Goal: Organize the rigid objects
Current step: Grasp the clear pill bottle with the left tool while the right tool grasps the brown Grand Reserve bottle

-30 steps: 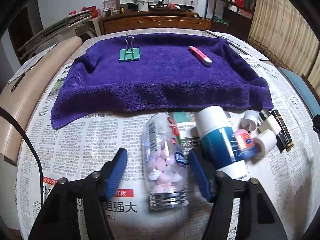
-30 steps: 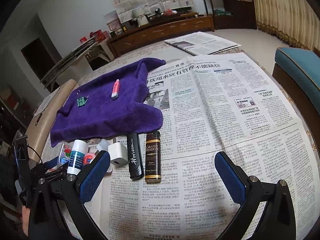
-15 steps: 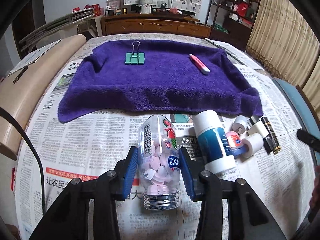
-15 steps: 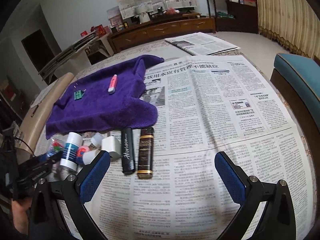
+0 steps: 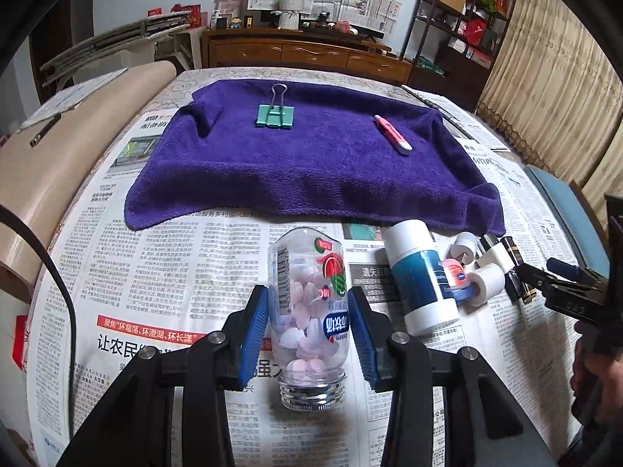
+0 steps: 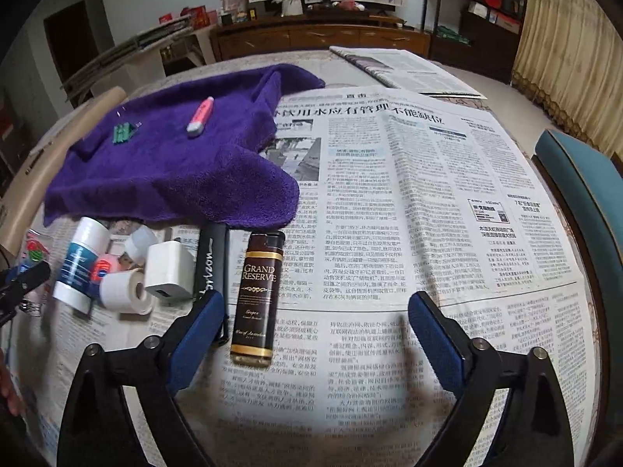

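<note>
**Candy bottle gripped, second tongs coming in**

The left tongs [image 5: 307, 319] have just been closing and are now clamping the clear plastic candy bottle [image 5: 309, 311], which a second ago lay loose between them on the newspaper-covered counter [image 5: 155, 272]. The right tongs [image 6: 311, 327] are gaping, narrowing slightly and sinking towards the glossy brown Grand Reserve bottle [image 6: 257, 295], which is lying between the pads ungripped. Beyond, the fluffy purple towel [image 5: 311, 171] is holding a green binder clip [image 5: 274, 114] and a pink pen [image 5: 391, 138].
</note>
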